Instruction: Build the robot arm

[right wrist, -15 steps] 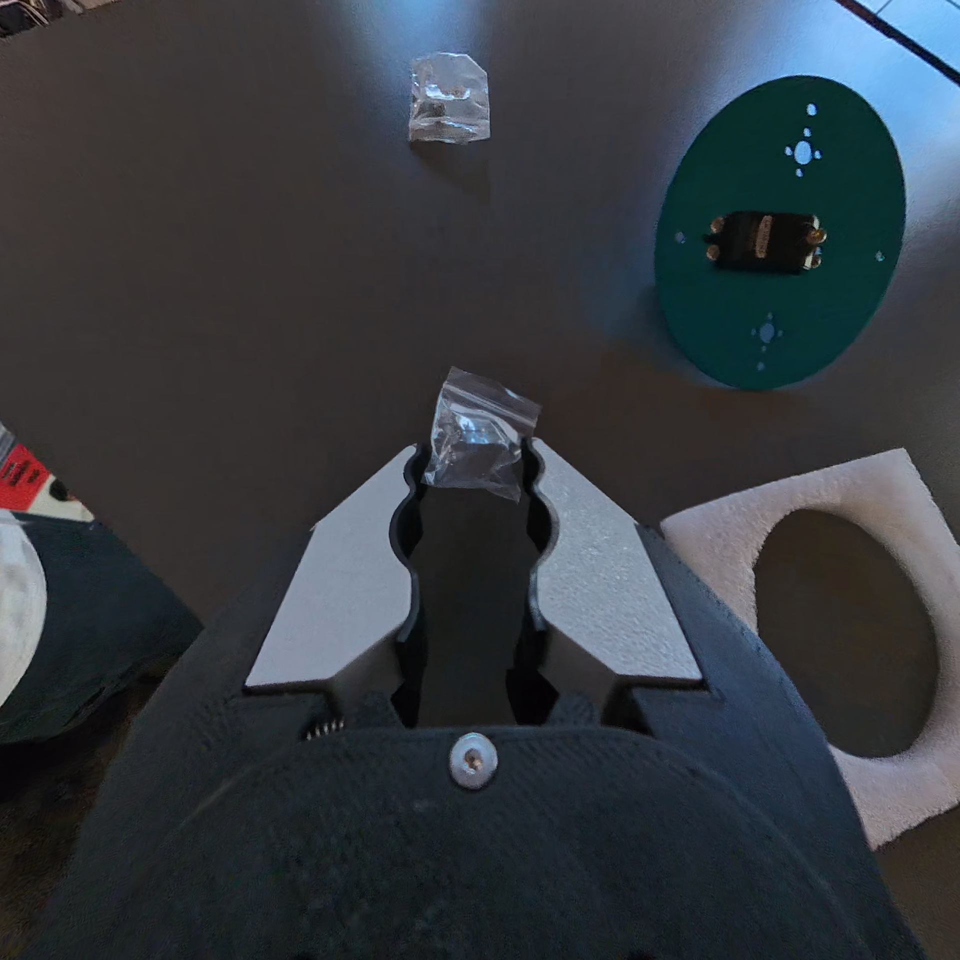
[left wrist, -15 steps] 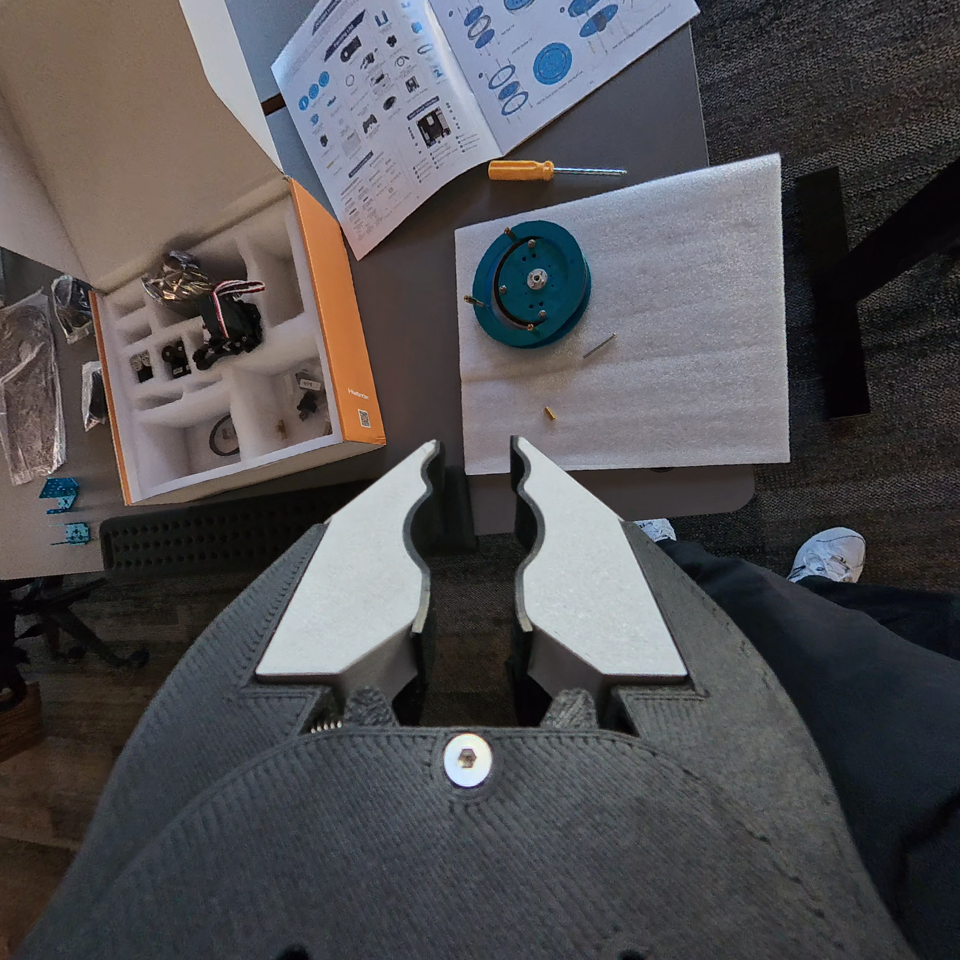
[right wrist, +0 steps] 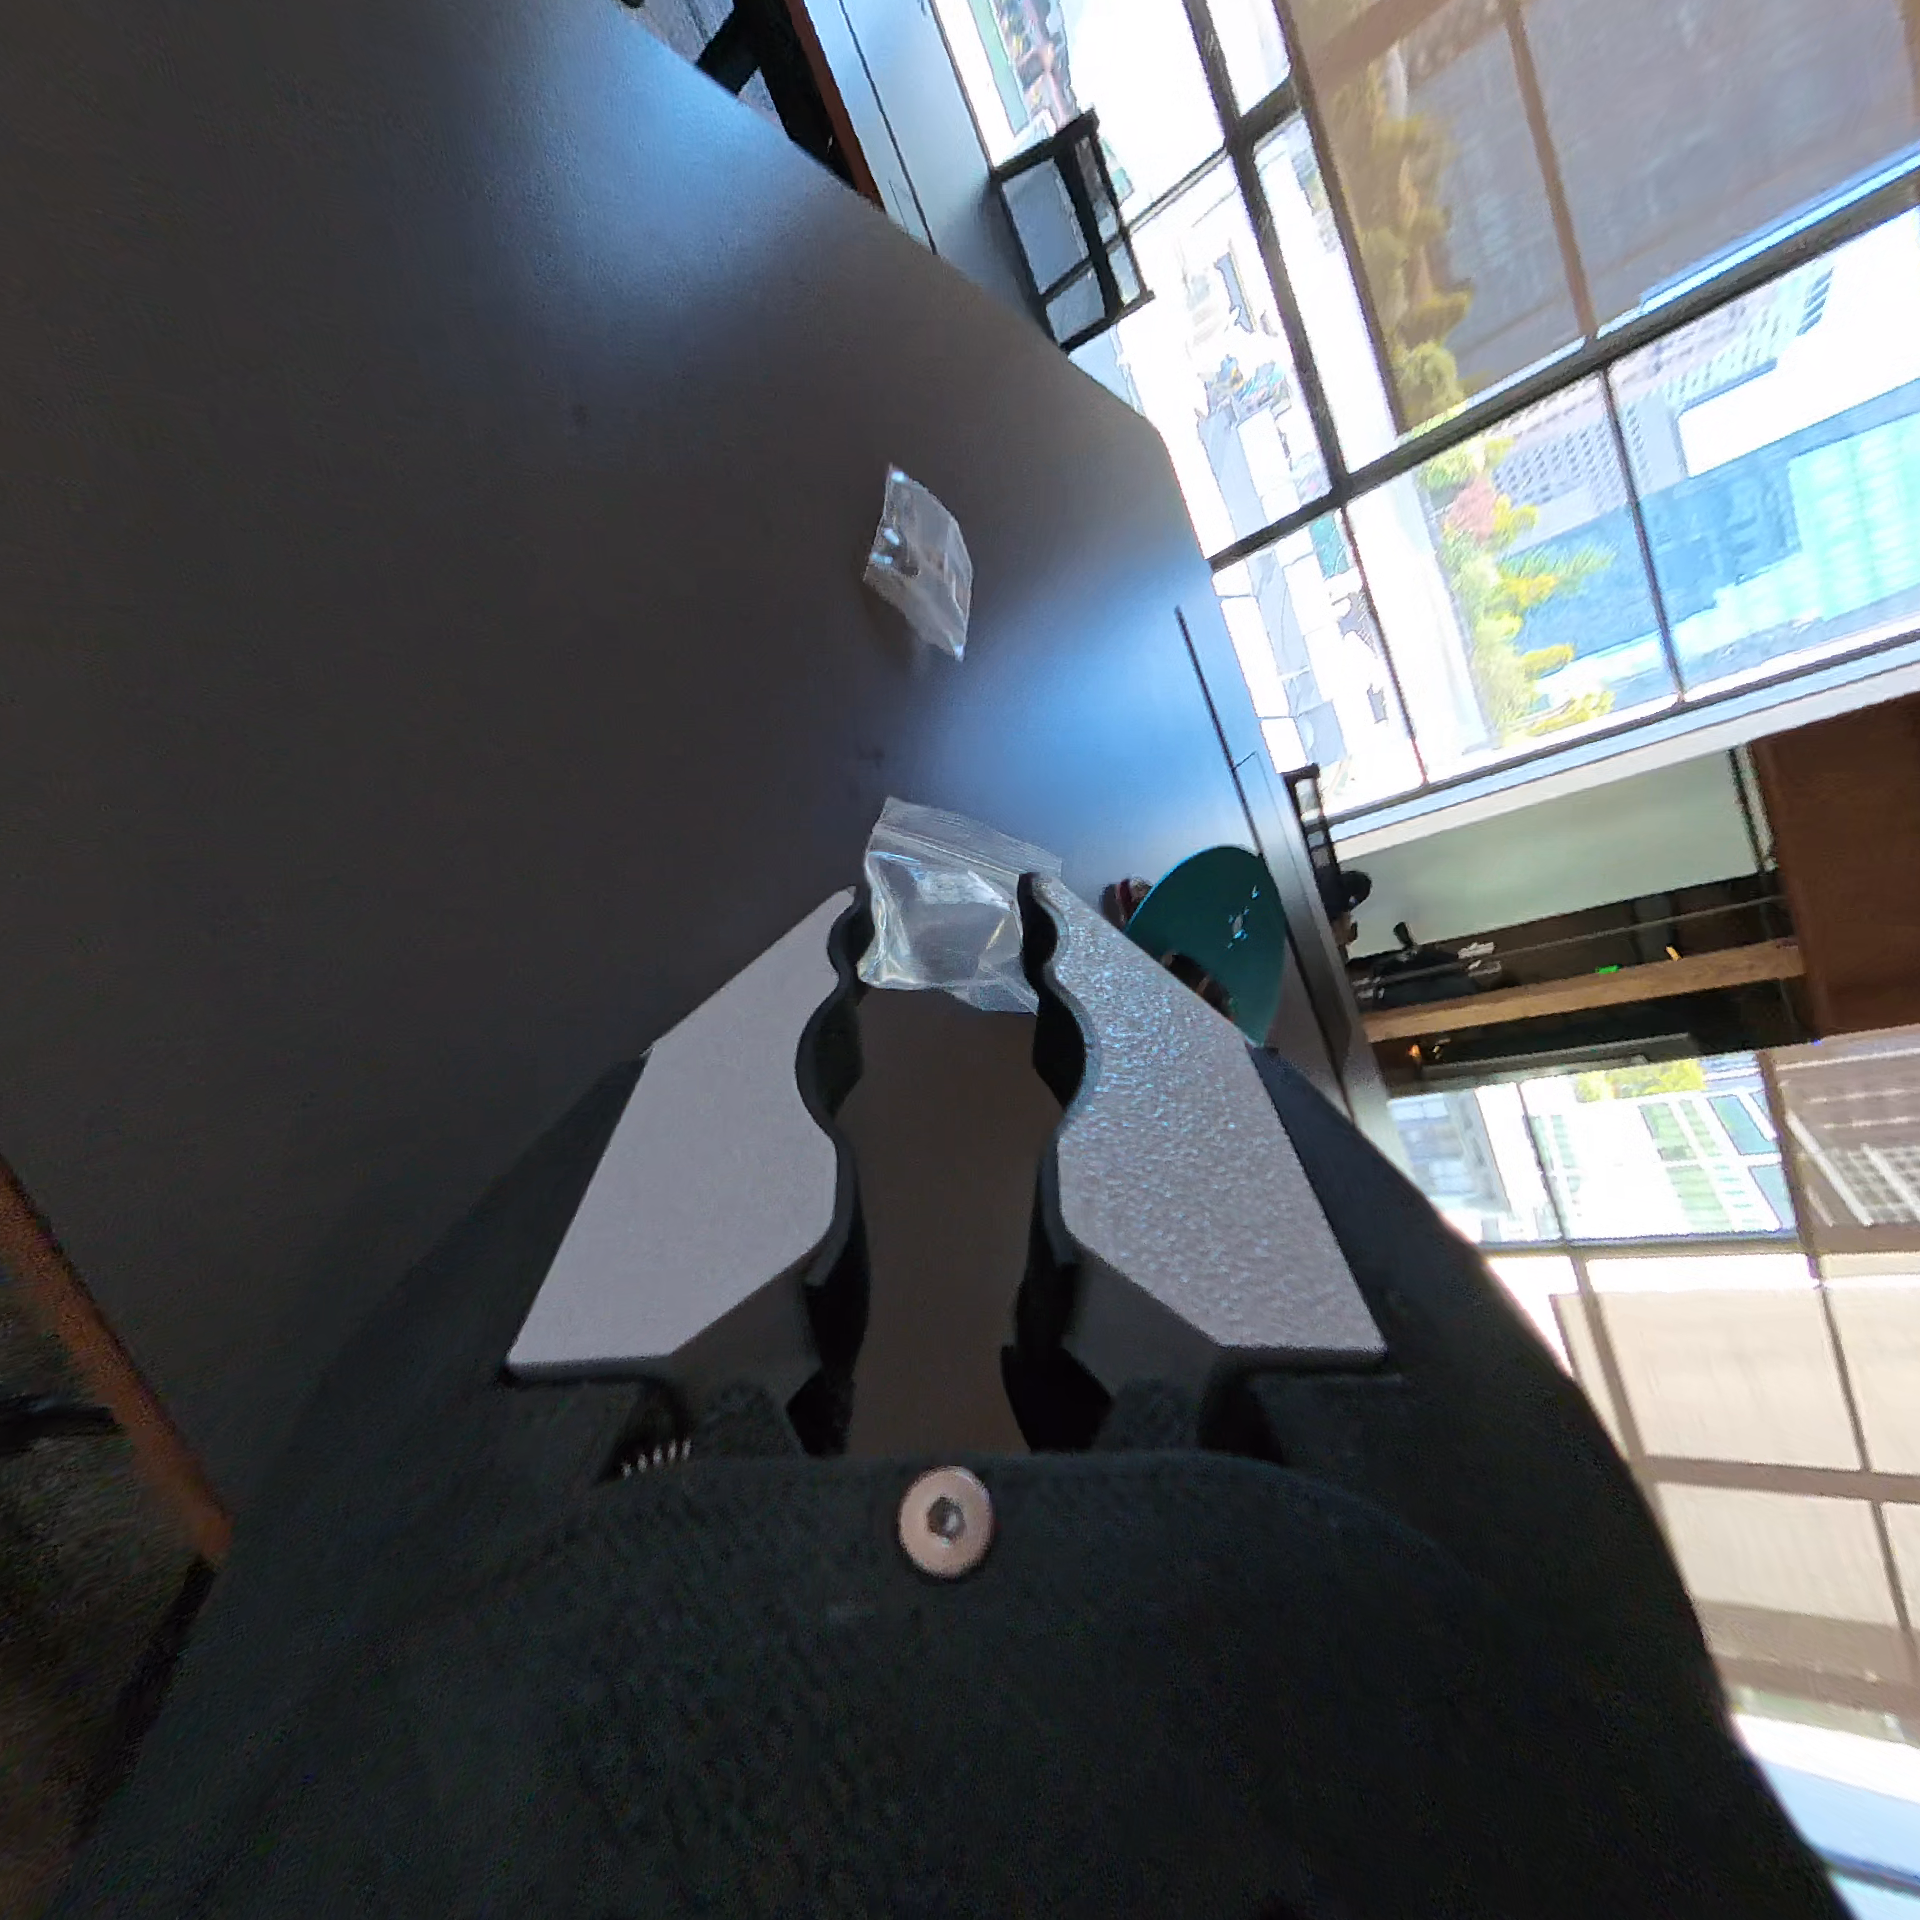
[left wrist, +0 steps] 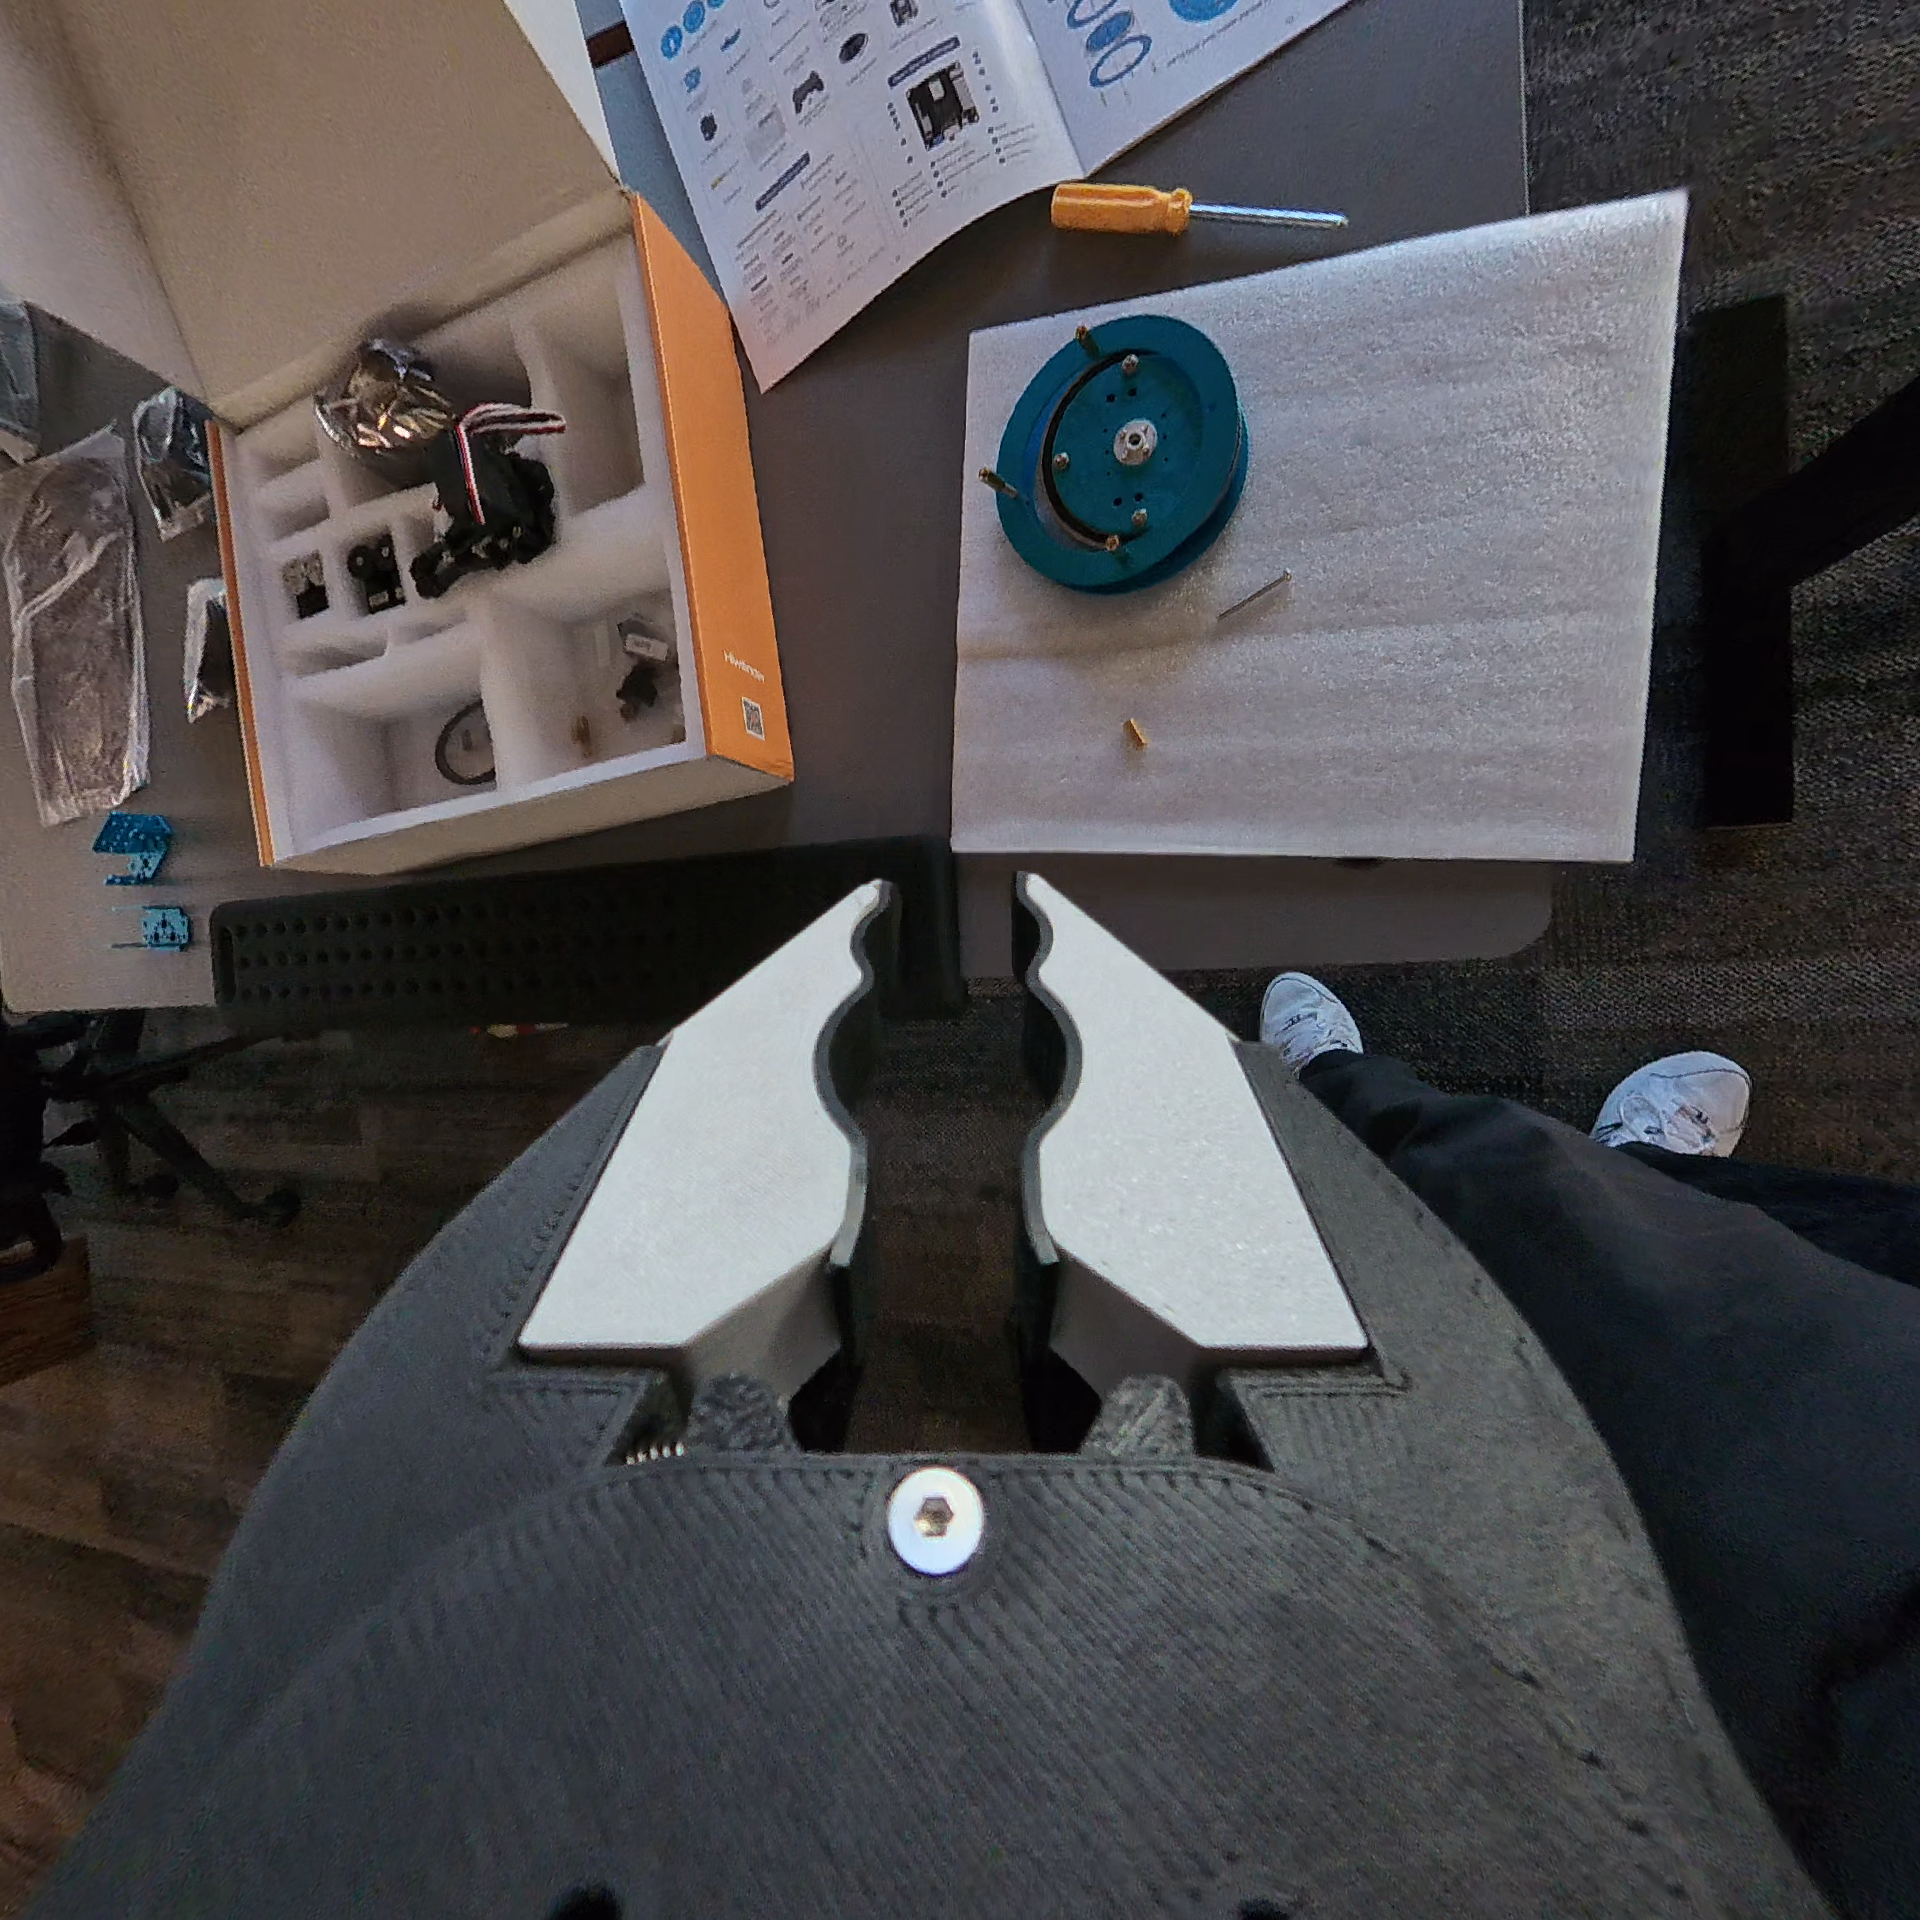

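Gripping a small clear zip bag (right wrist: 940, 925) between its fingertips, the right gripper (right wrist: 943, 909) is tipped steeply, so the dark grey tabletop (right wrist: 416, 520) slants across its view. A second clear bag (right wrist: 920, 561) lies farther along the table, and a teal disc (right wrist: 1210, 925) shows just past the right finger. Tall windows (right wrist: 1610, 364) fill the far side of the room. Half a second ago this camera looked straight down on the table; now it has swung up towards the windows, the bag still held. The left gripper (left wrist: 951, 904) hangs open and empty above the near table edge, close to a white foam sheet (left wrist: 1403, 623) carrying a blue wheel assembly (left wrist: 1122, 452). An orange-sided parts box (left wrist: 707, 468), an open manual (left wrist: 883, 135) and a yellow-handled screwdriver (left wrist: 1122, 206) lie beyond; that view has hardly changed.
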The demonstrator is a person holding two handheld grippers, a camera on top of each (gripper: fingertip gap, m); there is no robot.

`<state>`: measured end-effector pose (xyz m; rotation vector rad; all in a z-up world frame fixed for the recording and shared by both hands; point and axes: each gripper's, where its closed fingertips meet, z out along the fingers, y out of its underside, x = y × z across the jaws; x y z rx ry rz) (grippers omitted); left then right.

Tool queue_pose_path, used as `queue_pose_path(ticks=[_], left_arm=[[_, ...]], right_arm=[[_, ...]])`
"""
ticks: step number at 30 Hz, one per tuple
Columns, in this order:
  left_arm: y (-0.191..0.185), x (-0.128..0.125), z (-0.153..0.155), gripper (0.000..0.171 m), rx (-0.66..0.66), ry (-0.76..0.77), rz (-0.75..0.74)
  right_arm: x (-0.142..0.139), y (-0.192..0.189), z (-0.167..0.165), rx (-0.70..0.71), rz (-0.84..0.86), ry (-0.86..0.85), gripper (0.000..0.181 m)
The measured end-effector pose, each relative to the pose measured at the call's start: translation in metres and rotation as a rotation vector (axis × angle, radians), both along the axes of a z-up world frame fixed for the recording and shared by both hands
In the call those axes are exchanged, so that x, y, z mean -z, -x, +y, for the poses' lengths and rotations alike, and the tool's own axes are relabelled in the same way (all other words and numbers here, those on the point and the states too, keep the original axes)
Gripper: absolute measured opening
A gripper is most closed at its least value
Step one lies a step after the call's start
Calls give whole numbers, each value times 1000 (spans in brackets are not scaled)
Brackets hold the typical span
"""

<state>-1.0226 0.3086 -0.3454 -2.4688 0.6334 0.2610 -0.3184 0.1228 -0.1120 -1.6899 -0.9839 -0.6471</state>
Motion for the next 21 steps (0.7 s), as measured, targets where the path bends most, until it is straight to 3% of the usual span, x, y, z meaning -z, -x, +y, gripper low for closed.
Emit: queue_pose_path(ticks=[3, 6, 8, 12, 14, 21], left_arm=[[10, 0, -12, 19, -18, 1, 29], [18, -3, -22, 19, -52, -3, 15], [22, -4, -27, 19, -76, -12, -4], [35, -7, -38, 19, -146, -24, -66], [47, -8, -45, 20, -183, -35, -95], [121, 10, -65, 20, -294, -39, -155]], right_arm=[[-15, 12, 3, -56, -79, -92, 26], [-14, 18, 7, -73, -70, -75, 26], [0, 18, 11, -65, 47, 24, 25], [39, 27, 14, -7, 478, 368, 25], [34, 31, 19, -2, 564, 378, 43], [-1, 63, 41, 20, 528, 276, 51]])
